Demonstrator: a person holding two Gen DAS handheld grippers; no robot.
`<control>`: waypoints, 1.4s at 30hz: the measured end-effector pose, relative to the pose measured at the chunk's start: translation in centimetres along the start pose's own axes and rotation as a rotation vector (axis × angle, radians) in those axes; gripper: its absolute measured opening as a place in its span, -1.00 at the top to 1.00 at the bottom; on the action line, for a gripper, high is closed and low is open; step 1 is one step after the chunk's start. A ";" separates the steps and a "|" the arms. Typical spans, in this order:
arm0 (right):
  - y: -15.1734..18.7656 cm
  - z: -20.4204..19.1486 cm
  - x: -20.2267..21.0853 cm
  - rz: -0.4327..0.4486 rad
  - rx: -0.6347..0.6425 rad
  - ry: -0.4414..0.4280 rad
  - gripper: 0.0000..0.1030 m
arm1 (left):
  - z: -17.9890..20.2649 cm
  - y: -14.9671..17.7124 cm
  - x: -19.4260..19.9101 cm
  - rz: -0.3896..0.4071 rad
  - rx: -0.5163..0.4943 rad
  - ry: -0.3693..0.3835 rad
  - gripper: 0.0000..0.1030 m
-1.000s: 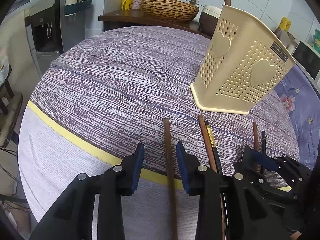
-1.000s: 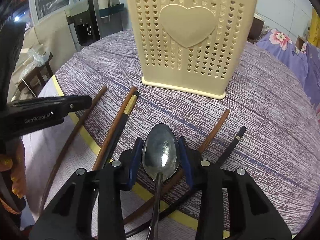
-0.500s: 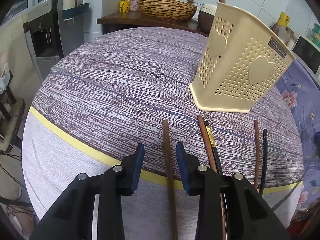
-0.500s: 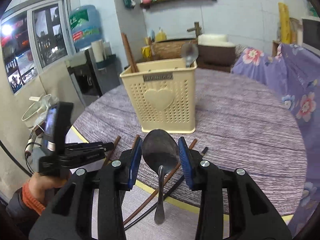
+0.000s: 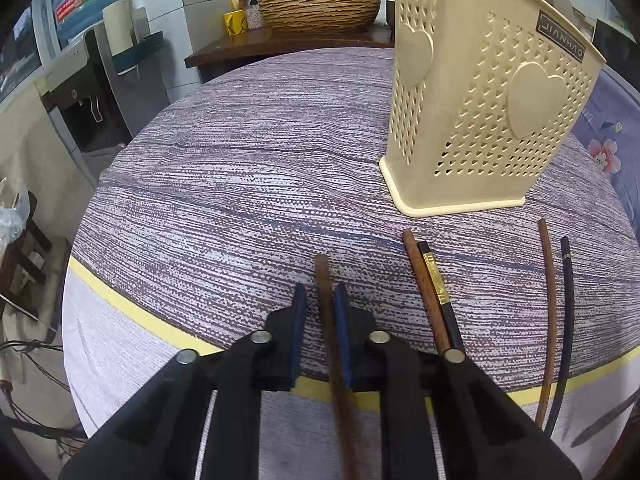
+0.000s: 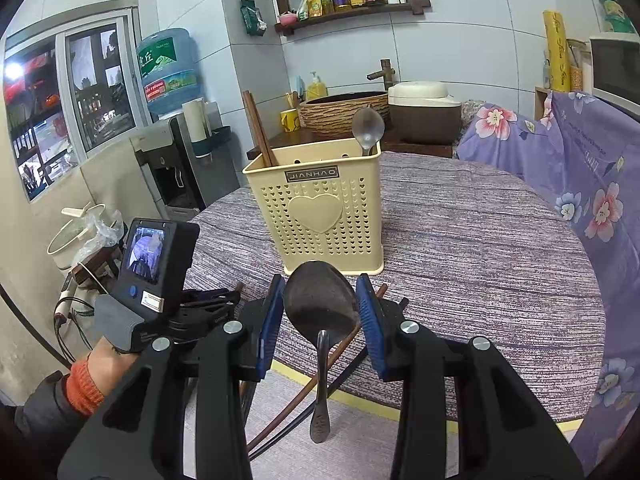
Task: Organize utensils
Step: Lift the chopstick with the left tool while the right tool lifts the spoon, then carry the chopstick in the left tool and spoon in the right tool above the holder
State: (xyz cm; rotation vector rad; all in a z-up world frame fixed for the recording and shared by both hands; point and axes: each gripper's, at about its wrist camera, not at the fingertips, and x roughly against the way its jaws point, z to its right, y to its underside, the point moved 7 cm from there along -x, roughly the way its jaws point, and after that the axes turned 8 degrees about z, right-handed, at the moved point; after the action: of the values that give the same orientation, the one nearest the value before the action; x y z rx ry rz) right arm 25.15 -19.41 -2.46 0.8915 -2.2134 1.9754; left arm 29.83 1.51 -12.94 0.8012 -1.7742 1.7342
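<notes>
A cream perforated utensil holder [image 5: 480, 120] [image 6: 320, 208] stands on the round table and has brown chopsticks [image 6: 258, 128] and a spoon [image 6: 368, 124] in it. My left gripper [image 5: 320, 300] is shut on a brown chopstick [image 5: 322, 268] that lies on the cloth near the table's front edge. To its right lie a brown chopstick [image 5: 424, 288], a black one with a gold band [image 5: 438, 292], another brown one [image 5: 548, 300] and a black one [image 5: 566, 300]. My right gripper [image 6: 320, 292] is shut on the bowl of a metal spoon [image 6: 320, 400], held above the table in front of the holder with its handle hanging down.
The purple woven tablecloth [image 5: 240, 160] has a yellow stripe [image 5: 120, 300] near the front edge. Behind the table stand a woven basket [image 6: 344, 112] and a rice cooker [image 6: 424, 112] on a wooden side table. A water dispenser [image 6: 176, 152] is at the left, a floral cloth [image 6: 580, 184] at the right.
My left jaws have shut on the brown chopstick that lay between them. My right gripper has risen with the spoon and left the left wrist view, and the holder's top now shows.
</notes>
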 end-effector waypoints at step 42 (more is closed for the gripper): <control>-4.9 -0.4 -0.4 0.068 -0.008 -0.048 0.27 | -1.3 -11.6 16.4 0.448 0.126 0.220 0.84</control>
State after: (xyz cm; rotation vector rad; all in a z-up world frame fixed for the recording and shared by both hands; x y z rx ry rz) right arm 27.48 -19.02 1.81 0.8827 -2.3062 1.9927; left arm 26.99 1.93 6.95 0.2502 -1.7992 2.1416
